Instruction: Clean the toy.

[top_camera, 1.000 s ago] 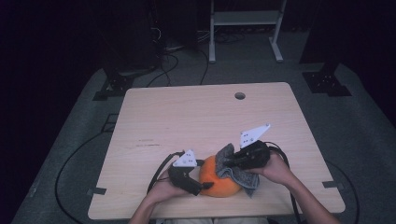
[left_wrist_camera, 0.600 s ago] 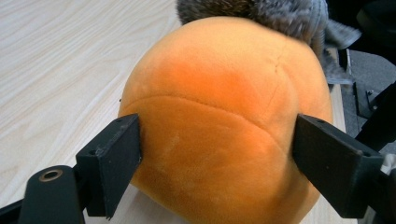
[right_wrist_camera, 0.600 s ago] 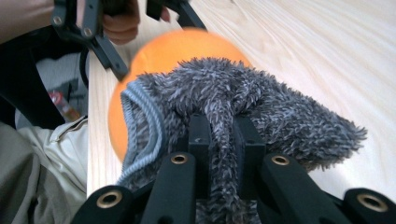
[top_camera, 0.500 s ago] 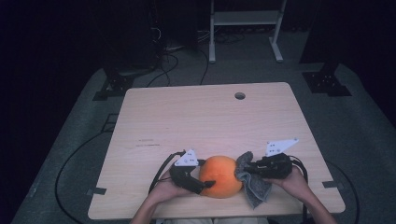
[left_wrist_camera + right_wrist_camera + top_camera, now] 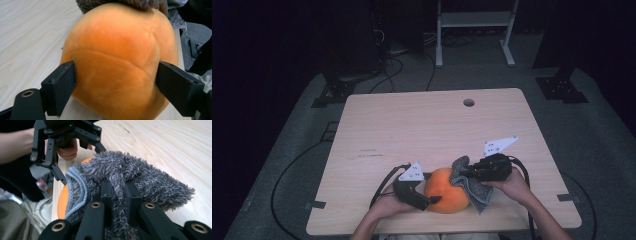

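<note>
the work looks midway: the orange plush ball [image 5: 447,190] sits at the tabletop's [image 5: 422,130] 6 o'clock edge while the grey fluffy cloth [image 5: 469,182] rubs its 3 o'clock side; more wiping probably remains. the left tool [image 5: 116,87], having just narrowed, clamps the ball between its pads. the right tool [image 5: 117,195] is pressed together, pinching the cloth.

We see bare table [image 5: 422,130] ahead of both grippers; between them the orange plush ball [image 5: 447,190] and grey cloth [image 5: 472,187] block passage.
</note>
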`<state>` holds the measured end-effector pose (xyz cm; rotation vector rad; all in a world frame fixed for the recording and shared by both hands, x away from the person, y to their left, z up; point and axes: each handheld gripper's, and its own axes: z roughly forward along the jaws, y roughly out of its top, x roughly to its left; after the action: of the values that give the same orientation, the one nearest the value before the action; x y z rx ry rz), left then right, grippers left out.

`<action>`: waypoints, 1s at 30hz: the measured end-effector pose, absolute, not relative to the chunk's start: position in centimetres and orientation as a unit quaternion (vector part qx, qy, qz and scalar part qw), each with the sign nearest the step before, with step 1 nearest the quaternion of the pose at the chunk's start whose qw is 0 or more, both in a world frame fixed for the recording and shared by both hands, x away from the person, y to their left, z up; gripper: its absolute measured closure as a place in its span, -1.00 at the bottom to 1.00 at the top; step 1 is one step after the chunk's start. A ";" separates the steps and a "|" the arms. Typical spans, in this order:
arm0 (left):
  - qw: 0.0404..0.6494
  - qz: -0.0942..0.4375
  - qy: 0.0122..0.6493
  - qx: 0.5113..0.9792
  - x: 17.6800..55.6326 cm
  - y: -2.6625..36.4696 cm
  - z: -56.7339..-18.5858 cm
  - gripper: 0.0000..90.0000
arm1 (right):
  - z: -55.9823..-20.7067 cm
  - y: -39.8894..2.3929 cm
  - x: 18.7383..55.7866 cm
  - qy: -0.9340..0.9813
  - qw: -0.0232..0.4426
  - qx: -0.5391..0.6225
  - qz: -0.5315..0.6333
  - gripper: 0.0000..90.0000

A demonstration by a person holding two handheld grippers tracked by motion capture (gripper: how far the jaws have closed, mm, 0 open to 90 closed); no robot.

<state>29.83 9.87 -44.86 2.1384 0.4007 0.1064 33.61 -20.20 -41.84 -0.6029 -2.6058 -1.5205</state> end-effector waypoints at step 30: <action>0.450 0.024 0.189 0.873 30.9 8.7 -44.4 -1.00 | -41.4 -19.3 33.5 -0.871 0.024 -0.191 -0.451 0.75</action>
<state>30.93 8.68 -44.43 2.1585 0.4662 0.0590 33.54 -19.33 -41.35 -0.5902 -2.6964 -1.3962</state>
